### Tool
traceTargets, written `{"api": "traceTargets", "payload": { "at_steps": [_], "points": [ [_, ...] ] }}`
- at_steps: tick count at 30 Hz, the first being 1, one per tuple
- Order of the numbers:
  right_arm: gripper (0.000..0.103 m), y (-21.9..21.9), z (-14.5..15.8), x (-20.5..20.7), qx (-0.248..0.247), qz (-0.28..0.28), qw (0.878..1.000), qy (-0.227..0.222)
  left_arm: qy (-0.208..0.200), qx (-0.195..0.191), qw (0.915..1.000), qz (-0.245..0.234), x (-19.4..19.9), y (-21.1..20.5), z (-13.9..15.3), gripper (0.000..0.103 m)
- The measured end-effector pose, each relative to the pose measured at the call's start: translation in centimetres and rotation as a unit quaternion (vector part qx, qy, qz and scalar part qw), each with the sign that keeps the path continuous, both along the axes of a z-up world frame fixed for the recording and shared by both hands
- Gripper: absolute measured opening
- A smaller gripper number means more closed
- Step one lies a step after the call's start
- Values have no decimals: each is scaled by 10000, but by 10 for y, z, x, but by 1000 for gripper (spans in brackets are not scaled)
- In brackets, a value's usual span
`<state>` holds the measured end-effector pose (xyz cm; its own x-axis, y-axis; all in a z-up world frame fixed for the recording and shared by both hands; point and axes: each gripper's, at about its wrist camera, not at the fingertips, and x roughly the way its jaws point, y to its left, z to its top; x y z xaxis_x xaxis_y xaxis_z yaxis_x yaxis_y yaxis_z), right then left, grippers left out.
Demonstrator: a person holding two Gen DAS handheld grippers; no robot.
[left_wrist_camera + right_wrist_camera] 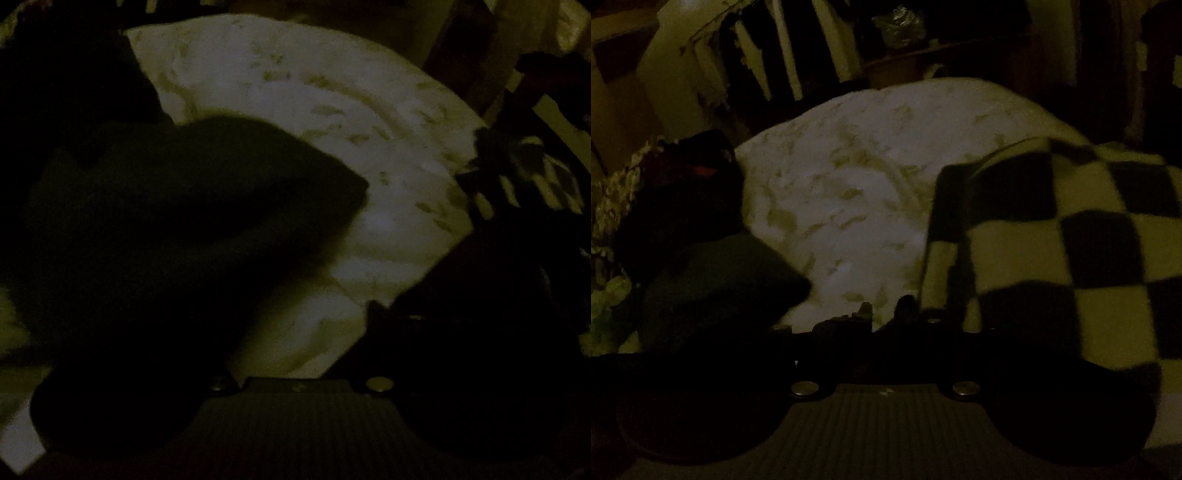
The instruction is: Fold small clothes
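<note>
Clothes: 1 dark garment [184, 221], 1 checkered [1071, 240] (blurry).

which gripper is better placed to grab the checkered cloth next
Right, probably. In its view the checkered cloth hangs right beside the right gripper. From the left wrist it shows only at the far edge.

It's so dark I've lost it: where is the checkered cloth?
In the right wrist view, the checkered cloth fills the right side, lying over the right edge of the pale sheet.
</note>
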<state>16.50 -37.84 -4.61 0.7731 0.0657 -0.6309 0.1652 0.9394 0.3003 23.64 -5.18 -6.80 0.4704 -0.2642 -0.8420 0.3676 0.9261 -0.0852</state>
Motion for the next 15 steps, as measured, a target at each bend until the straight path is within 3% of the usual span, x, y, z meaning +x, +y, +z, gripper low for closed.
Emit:
{"api": "traceTargets", "payload": {
  "at_steps": [2,3,4,7,9,11,13,15],
  "points": [
    [65,4,14,-19,-148,-133,9996,-219,-161,118,9995,-262,-23,10,24,102],
    [96,7,21,-30,-229,-191,9991,-297,-223,143,9987,-440,-31,13,35,102],
    [102,10,29,-45,-254,-145,9990,-345,-288,170,9973,-649,-43,18,44,102],
    [97,31,42,-95,201,898,9956,-153,-438,247,9927,-1098,-81,32,67,102],
    [93,52,44,-134,773,1852,9796,137,-400,371,9888,-1391,-106,38,73,102],
    [85,74,42,-169,1320,2687,9530,457,-356,512,9863,-1527,-126,44,73,102],
    [82,96,36,-191,1468,3116,9362,703,-344,573,9854,-1565,-140,47,70,102],
    [75,114,26,-200,1360,3244,9314,939,-338,666,9850,-1555,-148,48,65,102]
  ]
}}
